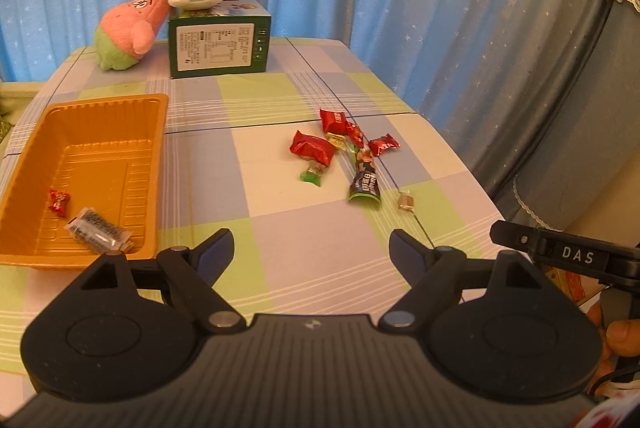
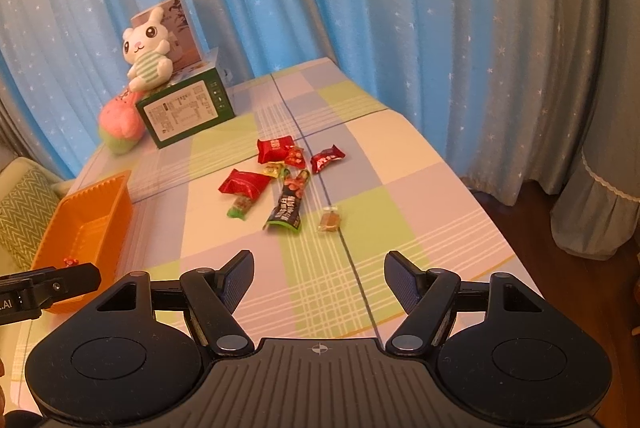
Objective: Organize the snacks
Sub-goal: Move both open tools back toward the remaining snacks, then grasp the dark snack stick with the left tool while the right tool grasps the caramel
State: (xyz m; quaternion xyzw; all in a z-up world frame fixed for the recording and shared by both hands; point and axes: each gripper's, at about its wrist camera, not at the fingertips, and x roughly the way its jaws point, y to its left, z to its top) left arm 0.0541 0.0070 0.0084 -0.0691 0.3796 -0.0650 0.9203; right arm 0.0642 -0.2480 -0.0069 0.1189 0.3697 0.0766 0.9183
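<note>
Blue starry curtains hang behind the checked table [image 1: 280, 228]. Both the left tongs [image 1: 311, 248] and right tongs [image 2: 319, 278] are spread with nothing between them. Loose snacks [image 1: 344, 151] lie mid-table, right of the orange tray [image 1: 156, 163], which holds a red candy [image 1: 59, 203] and a dark packet [image 1: 98, 234].

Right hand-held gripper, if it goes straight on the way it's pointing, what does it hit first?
Probably the bare checked tablecloth just ahead of the open right hand-held gripper. Farther along that line lies the dark green-ended snack stick, though depth is hard to judge.
</note>
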